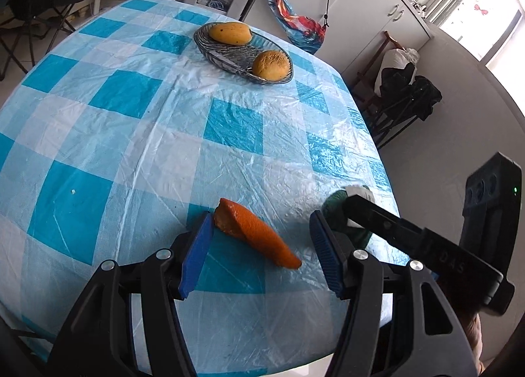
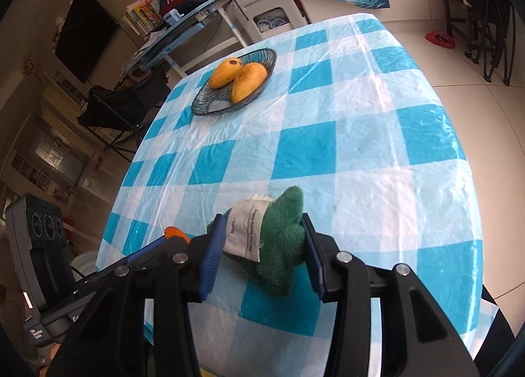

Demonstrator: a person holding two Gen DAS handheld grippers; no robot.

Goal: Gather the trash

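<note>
Orange peel (image 1: pixel 254 236) lies on the checked surface (image 1: pixel 131 134) between the left tool (image 1: pixel 259 249) pads, wide, ungripped, six o'clock; right wrist view: right tool (image 2: pixel 262 249) clamps green cloth wad (image 2: pixel 279 242) at six o'clock; peel still uncollected.

Two mangoes (image 1: pixel 230 33), one dish (image 1: pixel 210 49), one peel (image 1: pixel 256 237)

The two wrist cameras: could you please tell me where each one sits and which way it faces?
Left wrist: sits on the left gripper, looking down over the checked table at an orange peel between its open fingers; the right gripper enters from the right.
Right wrist: sits on the right gripper, shut on a green cloth.
Both share the peel, the table, and the dish of mangoes.
</note>
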